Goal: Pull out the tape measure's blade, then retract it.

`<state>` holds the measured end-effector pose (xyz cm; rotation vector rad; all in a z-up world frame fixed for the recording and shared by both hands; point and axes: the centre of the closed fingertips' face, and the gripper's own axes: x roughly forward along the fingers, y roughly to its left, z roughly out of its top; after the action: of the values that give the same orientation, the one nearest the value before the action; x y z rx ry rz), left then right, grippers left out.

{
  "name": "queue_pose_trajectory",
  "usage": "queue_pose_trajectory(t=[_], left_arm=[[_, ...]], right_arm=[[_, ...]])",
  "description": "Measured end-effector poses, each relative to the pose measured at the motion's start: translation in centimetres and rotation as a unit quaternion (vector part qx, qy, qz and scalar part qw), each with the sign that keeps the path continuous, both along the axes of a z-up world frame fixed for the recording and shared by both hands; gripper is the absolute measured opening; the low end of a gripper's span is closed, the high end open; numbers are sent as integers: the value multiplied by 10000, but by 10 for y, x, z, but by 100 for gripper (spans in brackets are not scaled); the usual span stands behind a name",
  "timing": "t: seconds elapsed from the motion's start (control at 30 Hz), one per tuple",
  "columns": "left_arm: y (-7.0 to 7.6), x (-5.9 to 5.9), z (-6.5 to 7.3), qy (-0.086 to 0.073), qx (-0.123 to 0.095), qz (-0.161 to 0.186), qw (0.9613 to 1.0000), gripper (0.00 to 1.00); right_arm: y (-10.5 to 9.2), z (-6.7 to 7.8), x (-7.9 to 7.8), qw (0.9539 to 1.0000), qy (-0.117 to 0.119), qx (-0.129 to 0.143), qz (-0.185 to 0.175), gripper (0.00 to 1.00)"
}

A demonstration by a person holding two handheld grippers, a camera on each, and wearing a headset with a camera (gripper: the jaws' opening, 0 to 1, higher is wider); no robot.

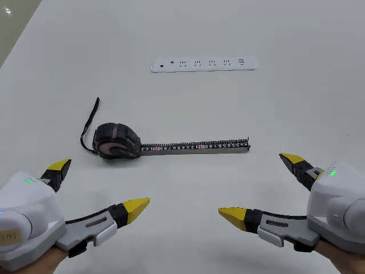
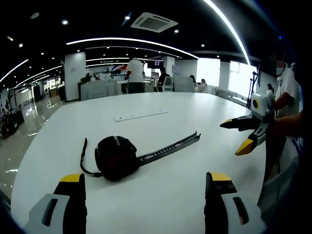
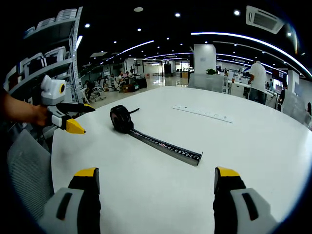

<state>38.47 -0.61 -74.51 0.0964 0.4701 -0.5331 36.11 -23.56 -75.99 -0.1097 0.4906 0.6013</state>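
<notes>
A wide white worktop (image 1: 285, 103), matte and smooth with a rounded far edge, carries a black tape measure (image 1: 117, 141) lying left of the middle in the head view. Its blade (image 1: 197, 146) is drawn out flat across the surface to the right, and its black wrist strap (image 1: 88, 123) curls away on the far side. Beyond it, well apart, a white power strip (image 1: 203, 64) lies flat. The left gripper (image 1: 100, 185) hovers near the person, short of the case, its yellow-tipped fingers (image 1: 136, 206) spread wide apart and holding nothing. The right gripper (image 1: 261, 186) hovers likewise short of the blade's end, its fingers (image 1: 232, 215) also wide apart and empty. Neither touches the tape measure. Around the worktop lies a large open office: long curved ceiling lights (image 2: 131, 40), a square air vent (image 2: 153, 22) overhead, a glossy floor (image 2: 29, 141) that mirrors the lamps, and people (image 2: 135, 73) standing among desks in the distance. In the right gripper view, shelves (image 3: 46, 53) rise along one side.
</notes>
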Motion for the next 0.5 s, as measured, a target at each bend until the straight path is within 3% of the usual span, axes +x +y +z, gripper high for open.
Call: queue_pose_trajectory(t=[0.5], left_arm=[[-2,-2,0,-4,25,58,10000,100]], right_arm=[[6,3,-3,10000,0,84,-34,100]])
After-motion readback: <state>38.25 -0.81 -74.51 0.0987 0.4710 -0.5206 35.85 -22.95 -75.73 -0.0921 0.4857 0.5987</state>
